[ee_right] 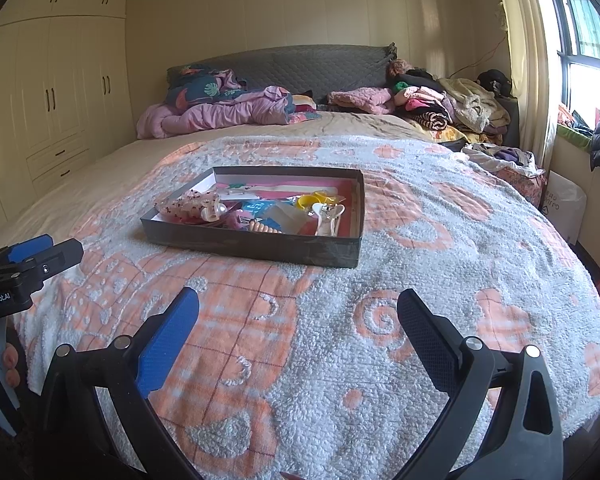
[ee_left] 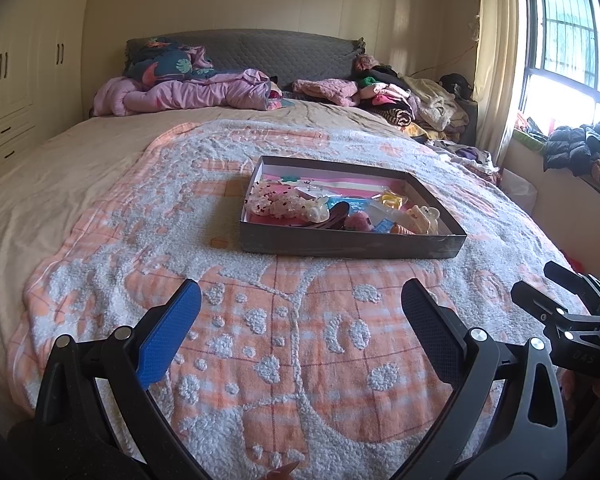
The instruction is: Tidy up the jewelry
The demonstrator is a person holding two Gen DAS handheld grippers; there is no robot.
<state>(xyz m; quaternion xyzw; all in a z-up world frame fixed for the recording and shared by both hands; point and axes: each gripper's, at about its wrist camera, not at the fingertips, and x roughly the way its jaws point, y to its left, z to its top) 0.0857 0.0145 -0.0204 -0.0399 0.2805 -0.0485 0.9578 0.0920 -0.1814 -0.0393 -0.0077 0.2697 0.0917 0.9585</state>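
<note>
I have both tools hovering low over the foot of the bed (ee_left: 100, 184), above its fluffy white-and-orange patterned blanket (ee_right: 440, 264), and neither carries anything: the left hand-held gripper (ee_left: 300, 300) is spread wide with nothing between its blue and black pads, and the right hand-held gripper (ee_right: 298, 308) is released just the same. The jewelry and hair pieces all sit inside the shallow dark grey cardboard tray (ee_left: 352, 245) ahead of me in the middle of the blanket: a sheer speckled scrunchie (ee_left: 274, 200) at its left end, a cream claw clip (ee_right: 329, 218) toward the right, a yellow ring-shaped piece (ee_right: 309, 201) behind it, with pink and blue bits jumbled between. I see no loose piece on the blanket. That fits either a heap waiting to be sorted or a collection already gathered in, so I won't commit to a pick on this view alone. Any reach into the tray should, I think, come down steeply over the near wall, take one piece at its stiffest part, and avoid dragging neighbours, since the soft bedding would let the light tray slide or tip.
</note>
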